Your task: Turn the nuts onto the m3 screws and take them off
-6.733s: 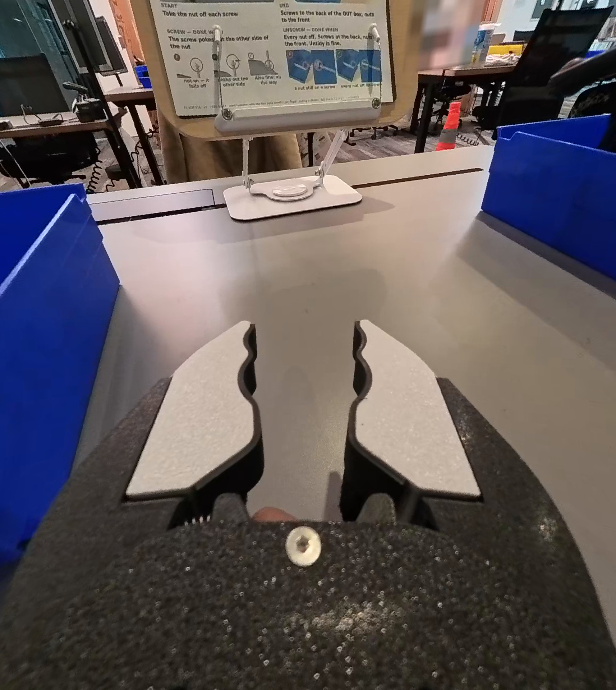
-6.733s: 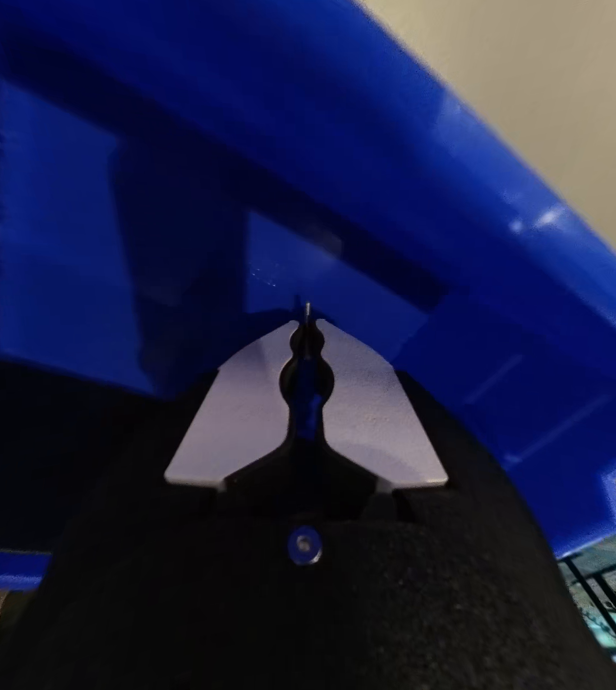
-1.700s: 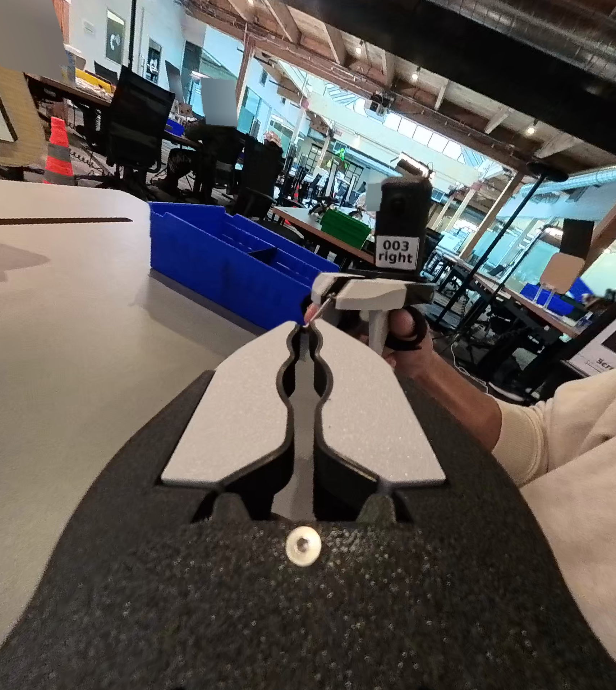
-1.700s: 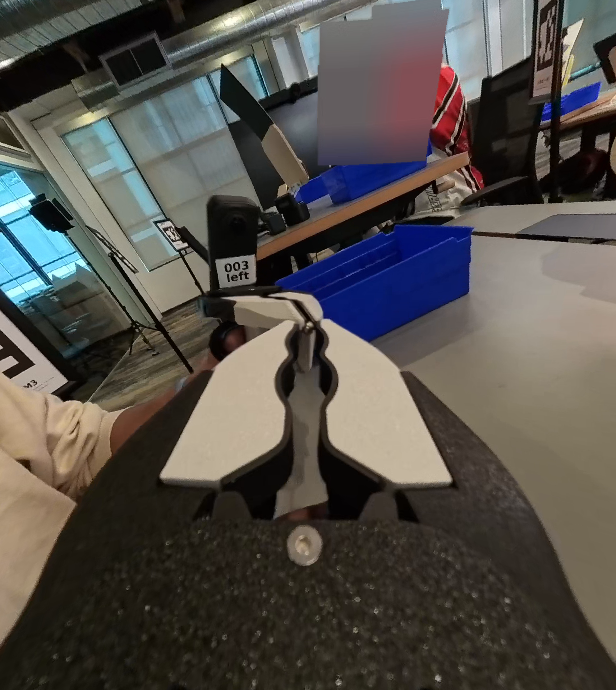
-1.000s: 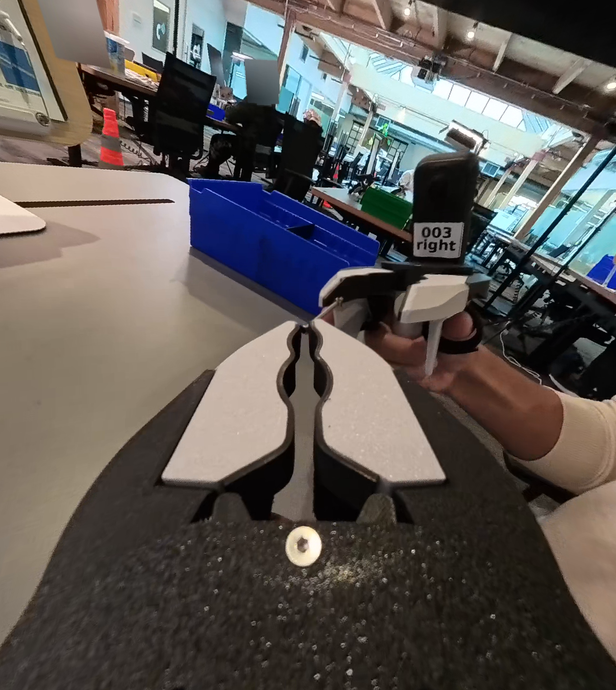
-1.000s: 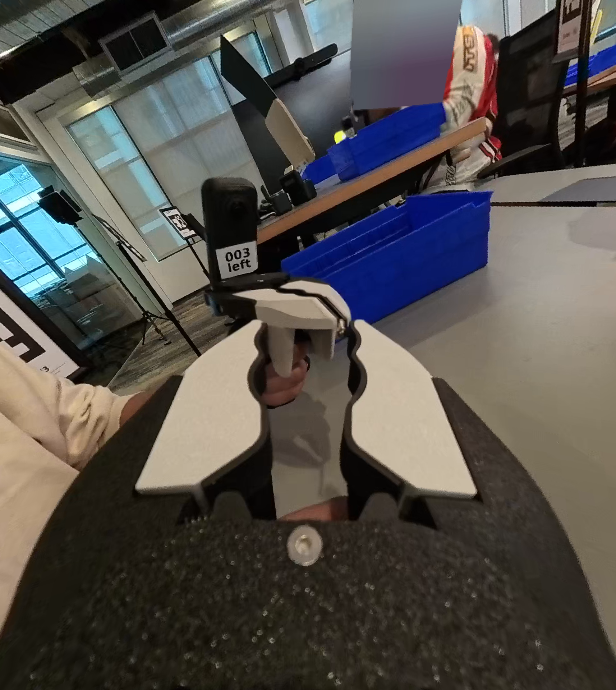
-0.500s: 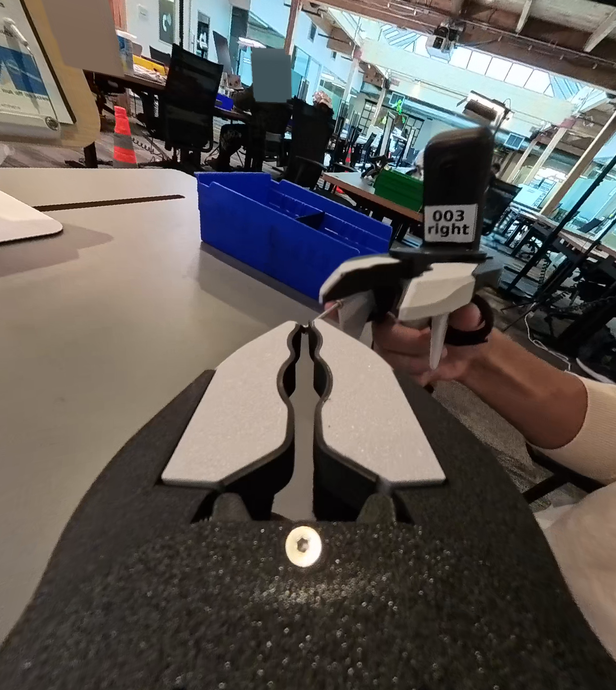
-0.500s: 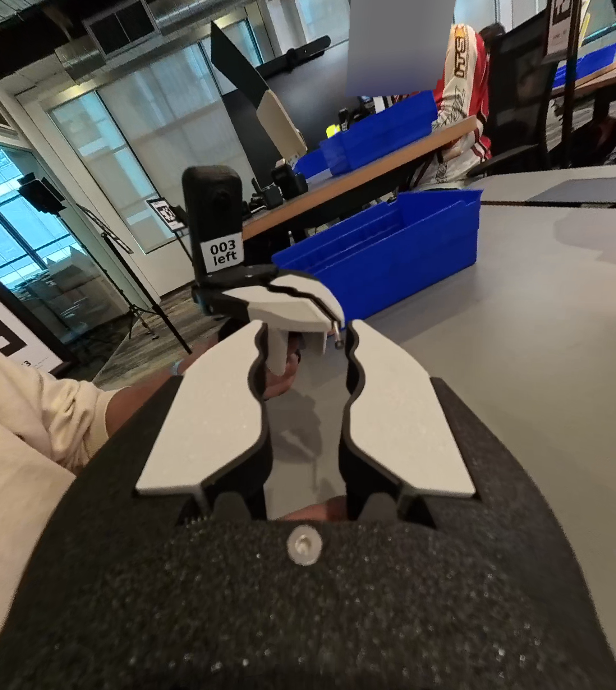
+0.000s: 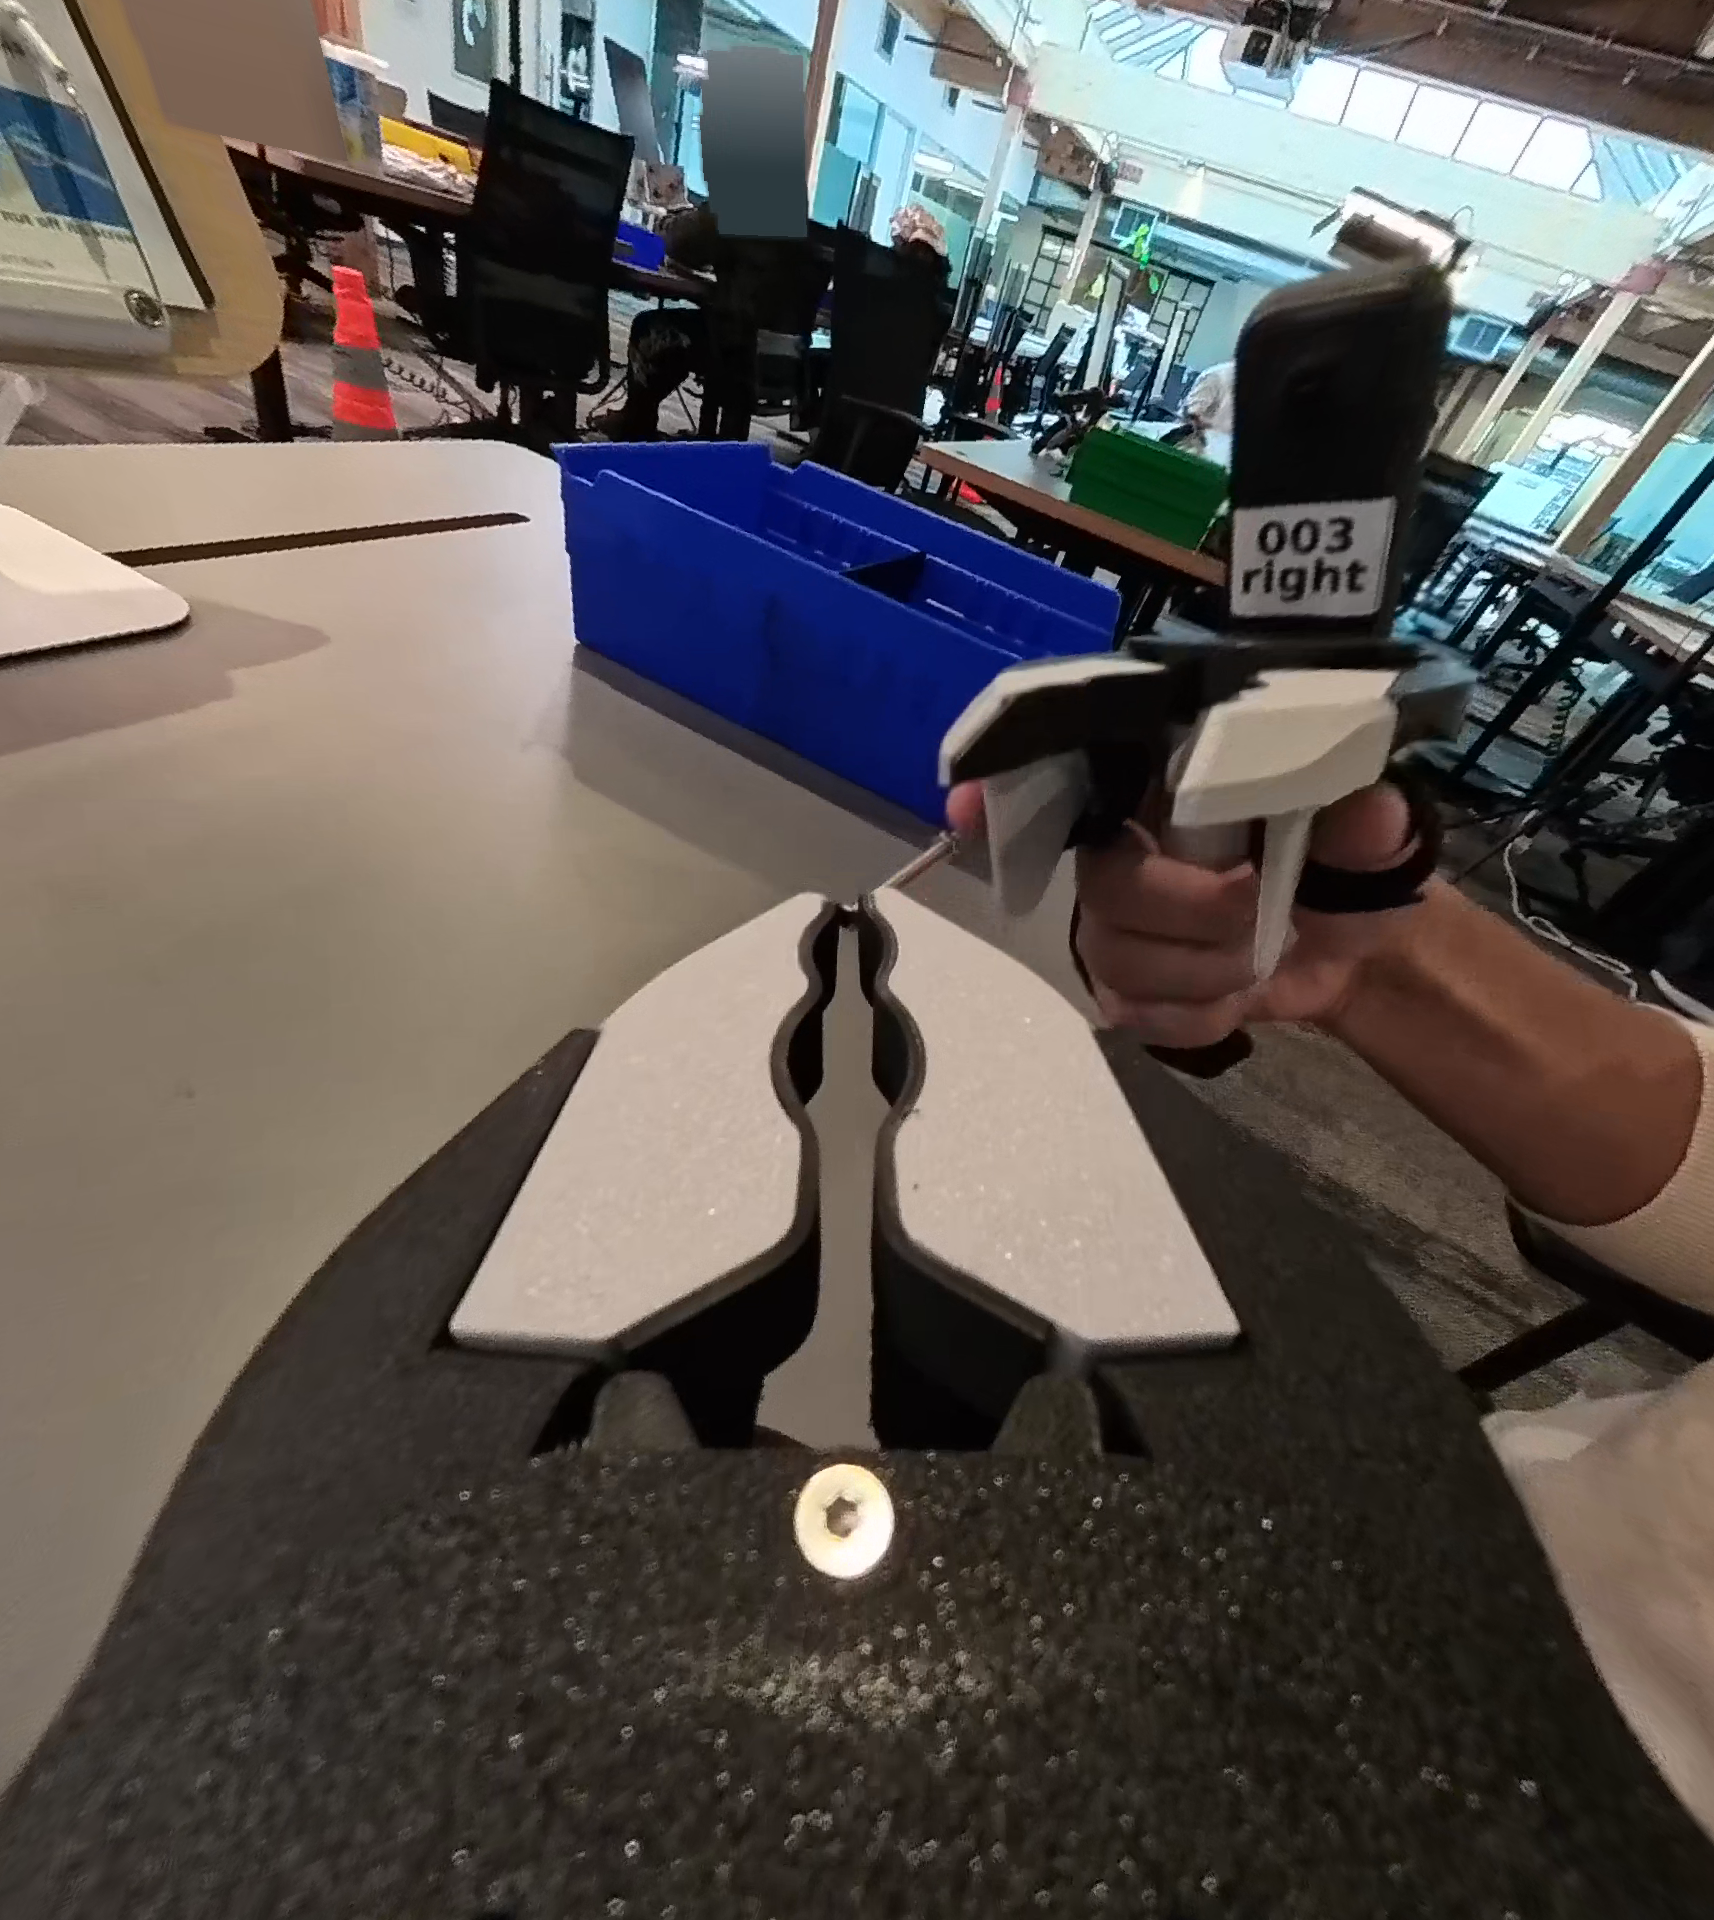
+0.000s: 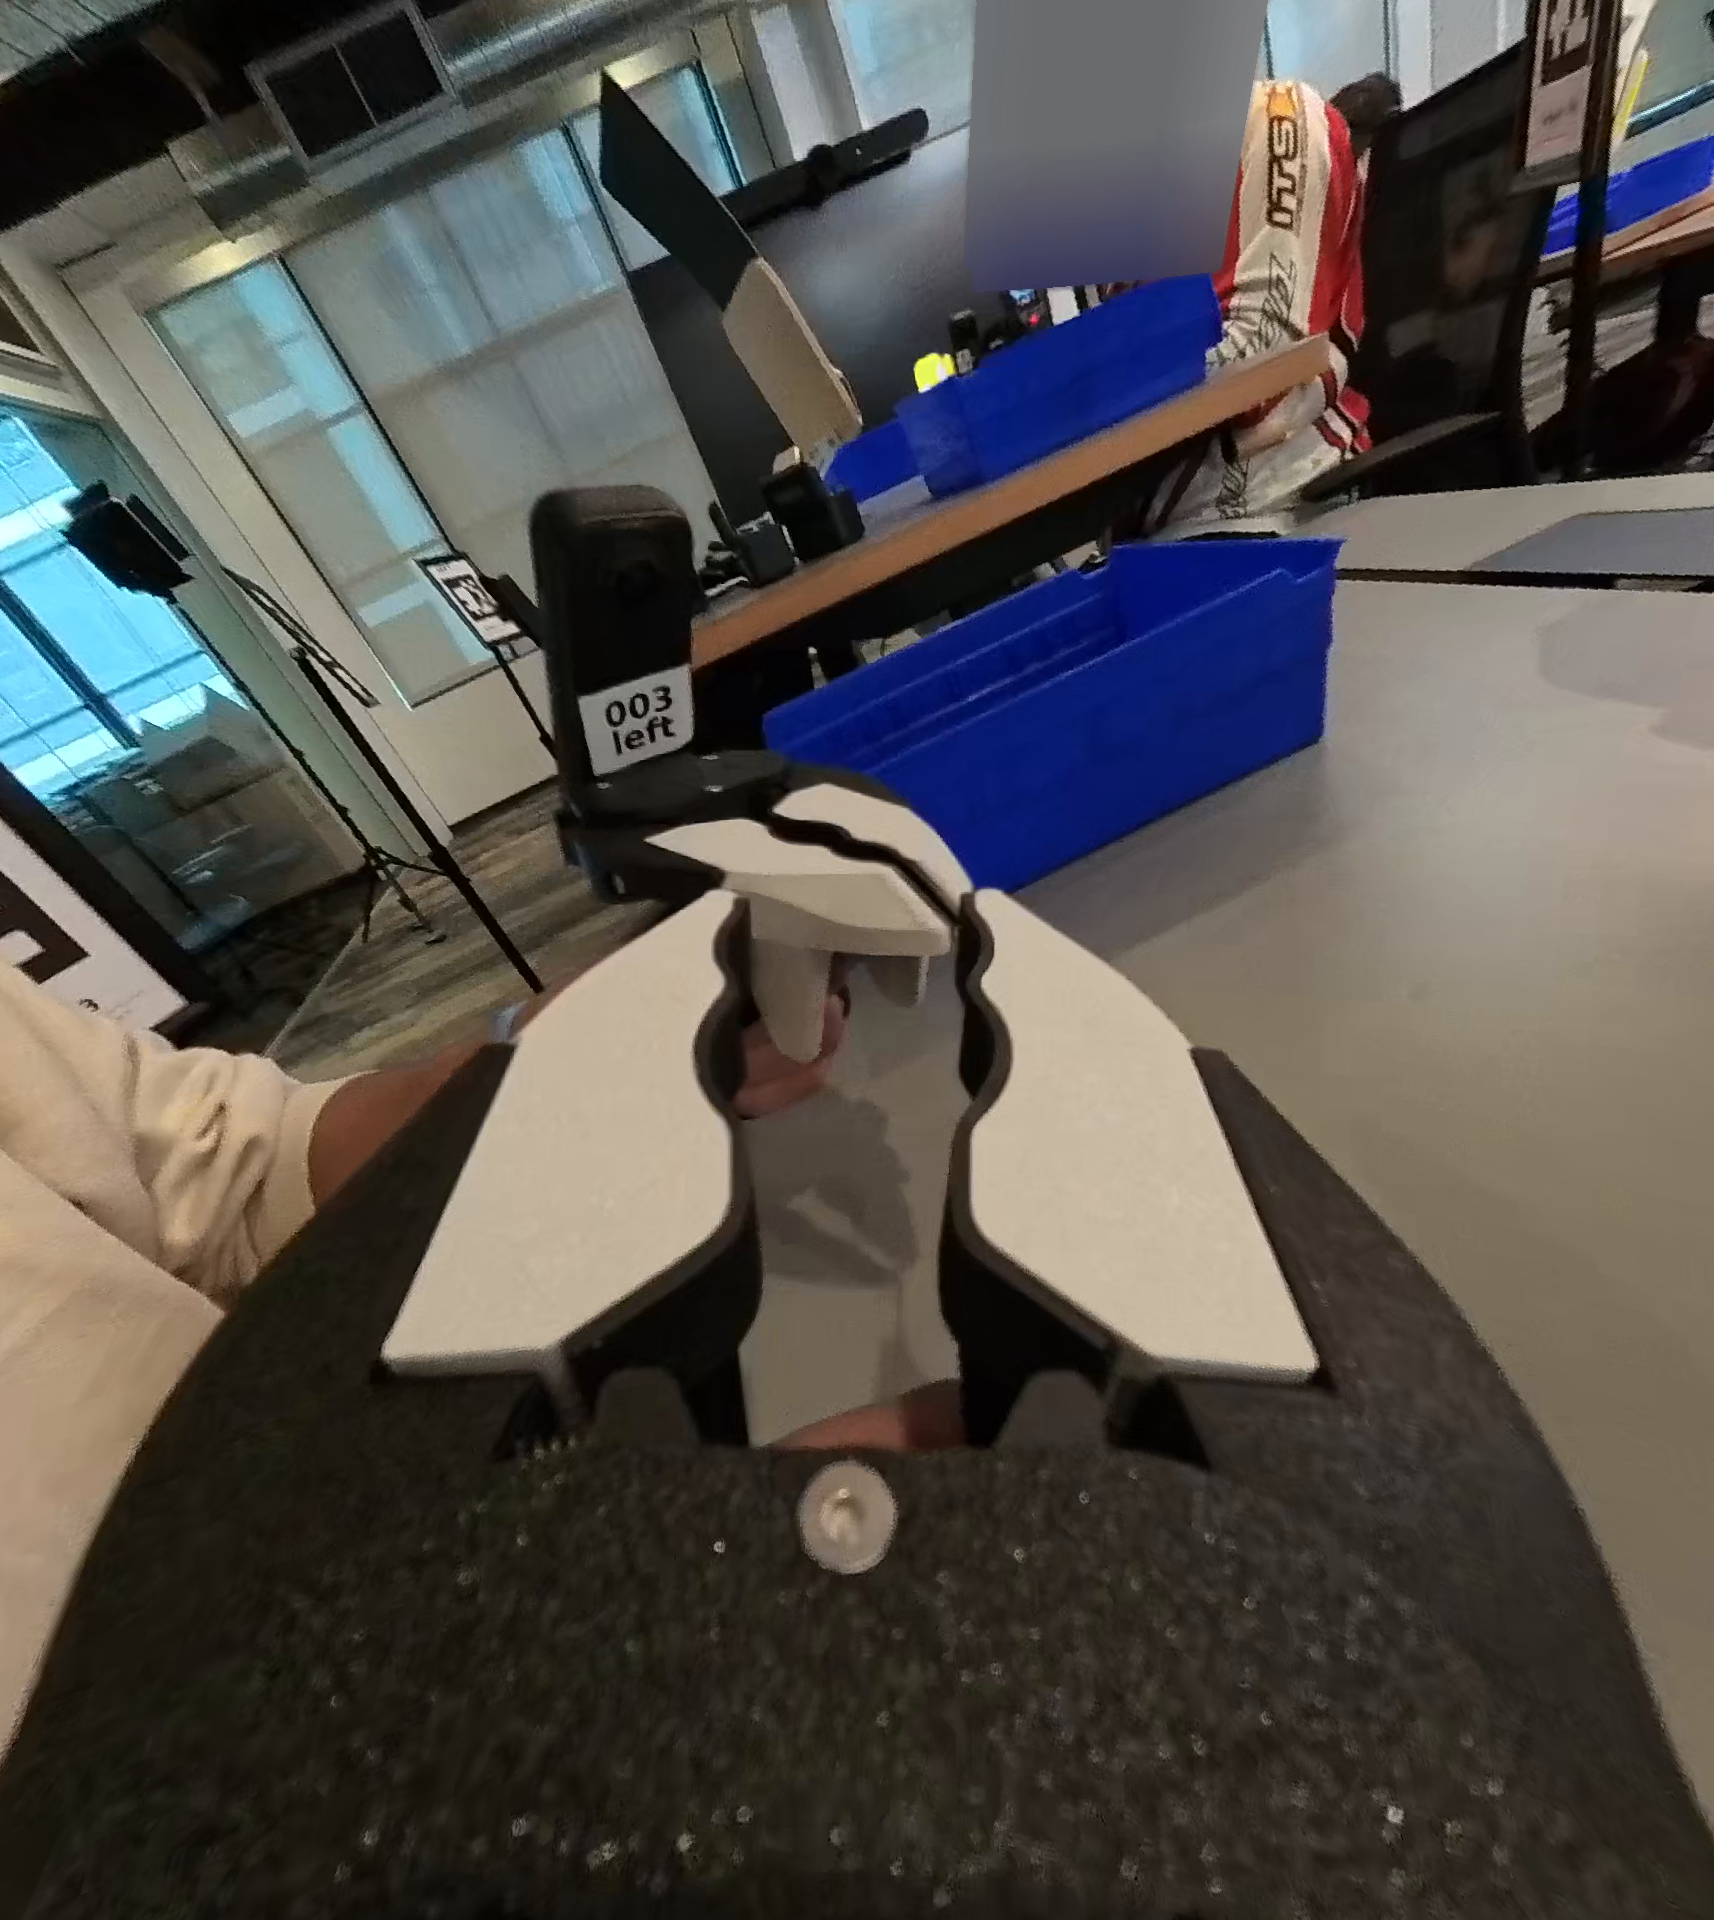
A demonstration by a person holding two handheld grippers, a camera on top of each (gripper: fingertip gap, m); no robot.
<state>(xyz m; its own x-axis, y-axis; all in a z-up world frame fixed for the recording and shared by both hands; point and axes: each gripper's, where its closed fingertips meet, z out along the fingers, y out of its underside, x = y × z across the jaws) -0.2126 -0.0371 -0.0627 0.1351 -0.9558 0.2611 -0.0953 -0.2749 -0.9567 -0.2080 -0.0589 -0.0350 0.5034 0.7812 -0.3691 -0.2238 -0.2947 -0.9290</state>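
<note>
In the left wrist view my left gripper (image 9: 848, 912) is shut on the near end of a small metal screw (image 9: 910, 869). The screw sticks out up and to the right toward my right gripper (image 9: 1061, 790), which is held by a hand and open. Its near finger (image 9: 1024, 831) is close beside the screw's far end. In the right wrist view my right gripper (image 10: 848, 914) is open and empty, with the shut left gripper (image 10: 926, 894) just beyond its tips. The screw is hidden there. I cannot make out a nut.
Both grippers hover over the front of a grey table (image 9: 261, 883). A blue bin (image 9: 811, 623) stands at its right side and another blue bin (image 10: 1092, 727) at its left. The white base (image 9: 11, 587) of an instruction stand is at the back.
My right gripper, shut on the screw 1.7 s ago, has opened and let go. My left gripper has closed and now holds the screw. In the last half second little has moved.
</note>
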